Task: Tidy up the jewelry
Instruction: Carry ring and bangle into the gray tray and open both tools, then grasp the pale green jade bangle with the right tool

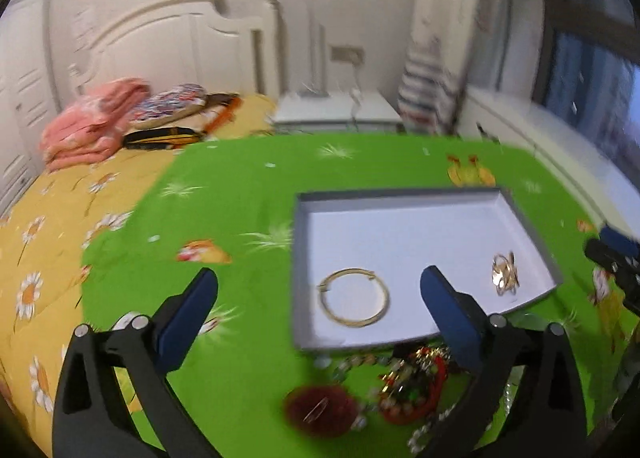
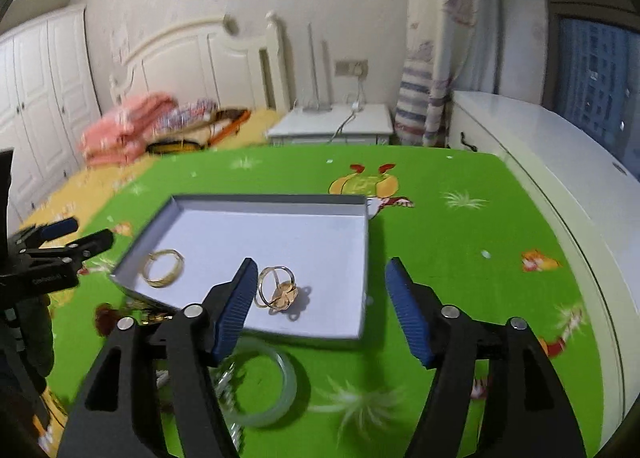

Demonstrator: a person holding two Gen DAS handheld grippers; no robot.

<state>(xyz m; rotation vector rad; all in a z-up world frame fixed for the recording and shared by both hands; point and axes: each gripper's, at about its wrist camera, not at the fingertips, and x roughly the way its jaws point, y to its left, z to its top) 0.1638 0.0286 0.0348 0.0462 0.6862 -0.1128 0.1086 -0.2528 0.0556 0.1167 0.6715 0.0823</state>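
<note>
Because both grippers hang with nothing in their jaws, the risk from here lies in the next pick, not in a drop. The left gripper (image 1: 318, 298) stands with its jaws spread very wide and touches nothing; below it, just off the near edge of the tray (image 1: 298, 258), lies a tangled heap of beads (image 1: 412, 386) beside a dark red round piece (image 1: 320, 410). Closing on that heap would likely catch several strands at once, and lifting could drag the rest against the tray's near wall or shove the tray along the green cloth (image 1: 224, 193). The right gripper (image 2: 320, 280) is also apart, less widely, and holds nothing; its left pad sits just in front of a gold ring-shaped piece (image 2: 276, 292) lying near the tray's near edge, though whether they touch I cannot tell. A careless swing there could knock that piece over the low wall. The gold bangle (image 1: 354, 302) rests inside the tray toward its near left corner, apart from the other gold piece. A pale green bangle (image 2: 260, 386) lies on the cloth just outside the near edge, partly under the right gripper; it looks smooth and hard, so it may slip from the pads if it is pinched off centre. Blur softens both views, so fine details stay uncertain.
</note>
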